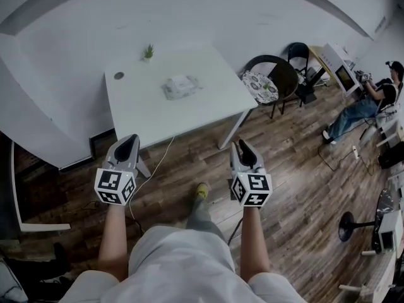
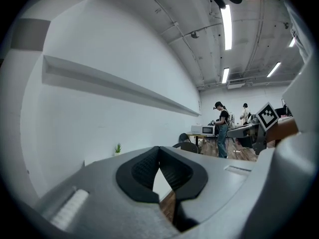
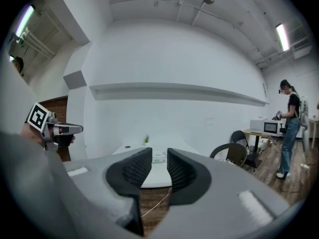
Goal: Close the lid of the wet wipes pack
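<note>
The wet wipes pack [image 1: 180, 86] lies near the middle of a white table [image 1: 208, 100]; its lid's position is too small to tell. Both grippers hang over the wooden floor, short of the table's near edge. My left gripper [image 1: 128, 142] has its fingertips touching, with nothing in them. My right gripper [image 1: 242, 148] stands open and empty. In the right gripper view the pack [image 3: 159, 158] shows far off through the gap of the right gripper [image 3: 159, 152]. In the left gripper view the left gripper [image 2: 159, 150] is closed at its tips.
A small potted plant [image 1: 148, 52] and a dark round spot [image 1: 118, 76] sit at the table's far side. Dark chairs [image 1: 273, 74] stand right of the table. A person [image 1: 366, 106] sits at far right. A cable [image 1: 158, 169] runs over the floor by the table leg.
</note>
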Demonstrator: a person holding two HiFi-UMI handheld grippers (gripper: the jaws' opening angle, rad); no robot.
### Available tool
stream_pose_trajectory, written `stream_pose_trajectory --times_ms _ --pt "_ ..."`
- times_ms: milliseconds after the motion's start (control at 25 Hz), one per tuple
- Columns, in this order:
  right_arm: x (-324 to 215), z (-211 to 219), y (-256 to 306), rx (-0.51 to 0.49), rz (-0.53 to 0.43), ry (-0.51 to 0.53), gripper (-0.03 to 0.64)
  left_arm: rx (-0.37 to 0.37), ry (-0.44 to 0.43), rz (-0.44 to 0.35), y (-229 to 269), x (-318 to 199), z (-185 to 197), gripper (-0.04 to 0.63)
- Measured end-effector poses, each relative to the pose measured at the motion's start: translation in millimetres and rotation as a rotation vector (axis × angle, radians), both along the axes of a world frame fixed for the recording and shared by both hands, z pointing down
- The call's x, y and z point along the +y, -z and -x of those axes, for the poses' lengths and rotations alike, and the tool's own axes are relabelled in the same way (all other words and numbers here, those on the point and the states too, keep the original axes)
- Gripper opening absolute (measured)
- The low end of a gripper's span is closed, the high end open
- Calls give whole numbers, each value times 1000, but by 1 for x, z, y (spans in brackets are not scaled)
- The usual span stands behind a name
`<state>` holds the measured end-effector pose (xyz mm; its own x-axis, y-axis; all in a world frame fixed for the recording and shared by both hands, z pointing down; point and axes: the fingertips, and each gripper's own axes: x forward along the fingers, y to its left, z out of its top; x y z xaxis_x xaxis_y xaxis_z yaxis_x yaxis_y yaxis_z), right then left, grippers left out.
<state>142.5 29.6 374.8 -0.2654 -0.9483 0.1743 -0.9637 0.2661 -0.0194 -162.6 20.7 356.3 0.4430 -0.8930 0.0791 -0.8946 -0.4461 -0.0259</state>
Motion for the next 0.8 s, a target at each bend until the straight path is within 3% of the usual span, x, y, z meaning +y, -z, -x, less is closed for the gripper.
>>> stream_pose_trajectory --times_ms 480,800 --pt "-168 -51 -22 -7 29 30 101 -11 53 39 -21 -153 -42 -2" --pt "-285 -82 -40 -10 85 113 101 -23 147 98 -40 -240 -66 -2"
